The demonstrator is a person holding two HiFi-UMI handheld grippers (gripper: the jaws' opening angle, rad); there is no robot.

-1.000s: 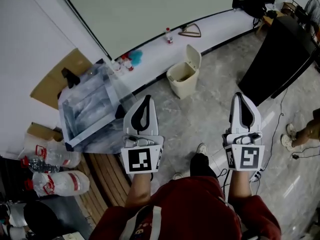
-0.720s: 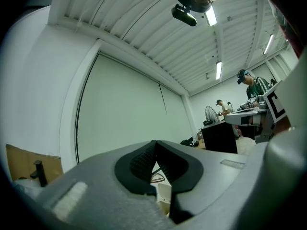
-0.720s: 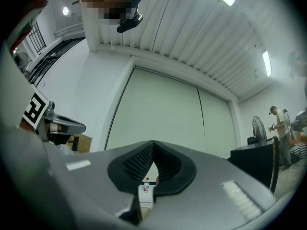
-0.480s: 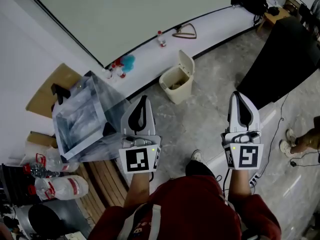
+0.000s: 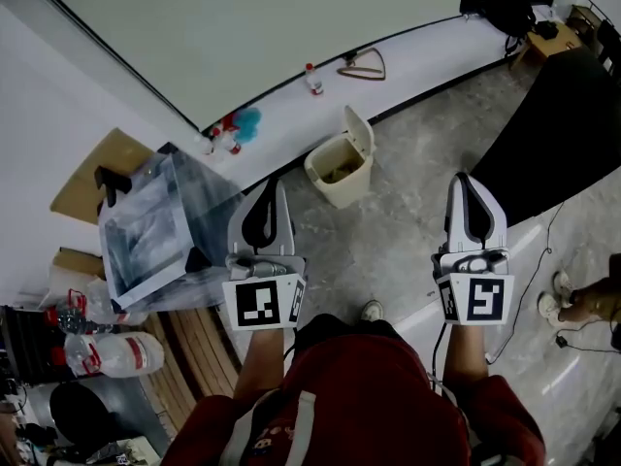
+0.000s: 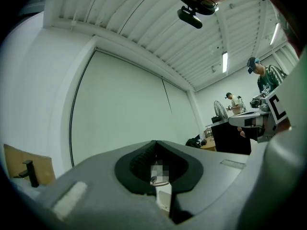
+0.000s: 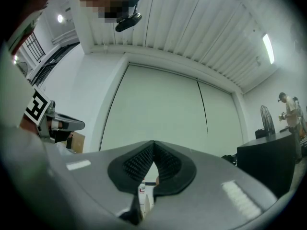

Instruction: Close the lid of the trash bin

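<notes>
Claws both empty, jaws pressed together: left gripper (image 5: pixel 276 190), right gripper (image 5: pixel 466 181). Beige plastic trash bin (image 5: pixel 335 175) stands far, between them, on the grey floor (image 5: pixel 403 236); its lid (image 5: pixel 358 132) is upright, open.

A bare lab-cum-workshop hall

A ribbed metal ceiling (image 7: pixel 201 23) with strip lights (image 7: pixel 267 48) ran above a big pale wall panel (image 5: pixel 243 27) and a grey stone-patterned floor (image 5: pixel 388 241). Along the foot of the wall a low white ledge (image 5: pixel 427 56) carried a few bottles (image 5: pixel 313 79) and a hanger (image 5: pixel 361 64). Beside it lay cardboard (image 5: pixel 92 173), clear plastic sheeting (image 5: pixel 155 226) and bags of empty bottles (image 5: pixel 112 352) — storage clutter, loosely piled. A lone trash bin (image 5: pixel 340 168) stood on the floor, with a tall black cabinet (image 5: pixel 553 124) and a fan (image 6: pixel 219 111) off to one side. Other people (image 6: pixel 235 102) stood at equipment in the background.
</notes>
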